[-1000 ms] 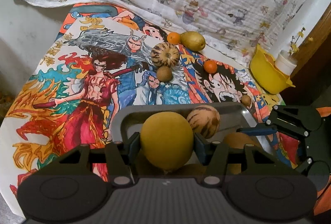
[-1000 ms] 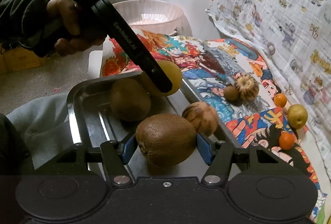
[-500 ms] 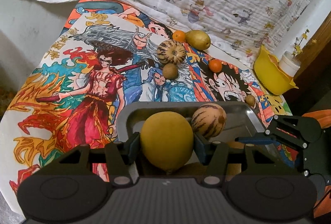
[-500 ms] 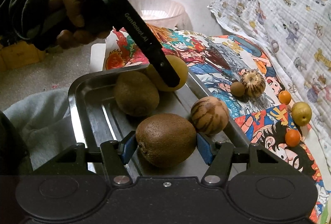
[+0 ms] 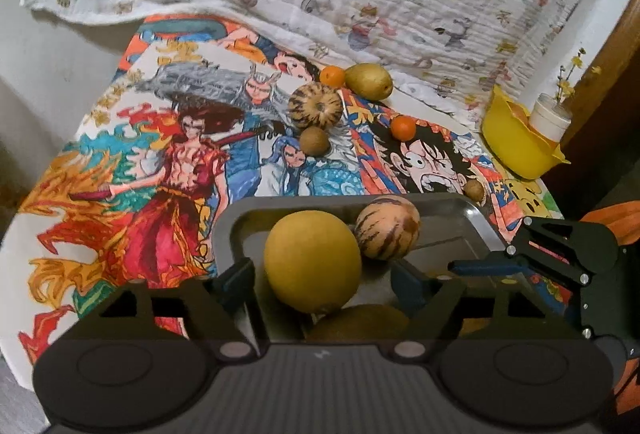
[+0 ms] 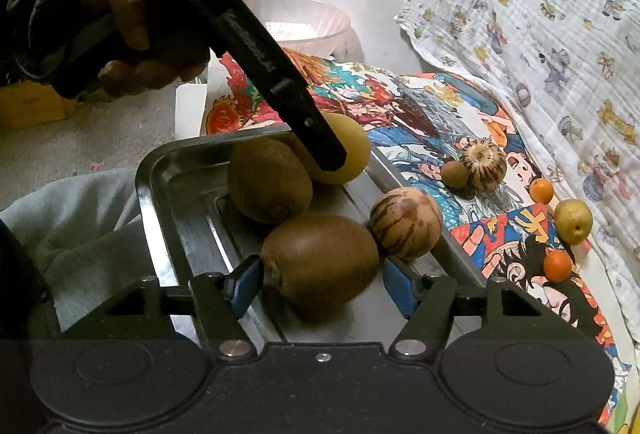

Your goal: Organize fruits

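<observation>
My left hand-held gripper point(image 5: 322, 282) is spread, its blue pads clear of the yellow fruit point(image 5: 313, 261) that sits between them at lower centre of the left wrist view, in the metal tray point(image 5: 472, 211). A striped melon point(image 5: 387, 227) touches that fruit on its right. In the right wrist view, my right hand-held gripper point(image 6: 322, 284) is also spread around a brown kiwi point(image 6: 320, 261) lying in the tray at lower centre; whether its pads touch the skin I cannot tell. A second kiwi point(image 6: 270, 179) lies just behind it. On the cartoon-printed cloth point(image 5: 160, 161), toward upper centre of the left view, lie another striped melon point(image 5: 315, 105), a small brown fruit point(image 5: 315, 141), two oranges point(image 5: 403, 127) and a yellow-green pear point(image 5: 368, 81). A yellow bowl point(image 5: 516, 145) stands at the right edge.
</observation>
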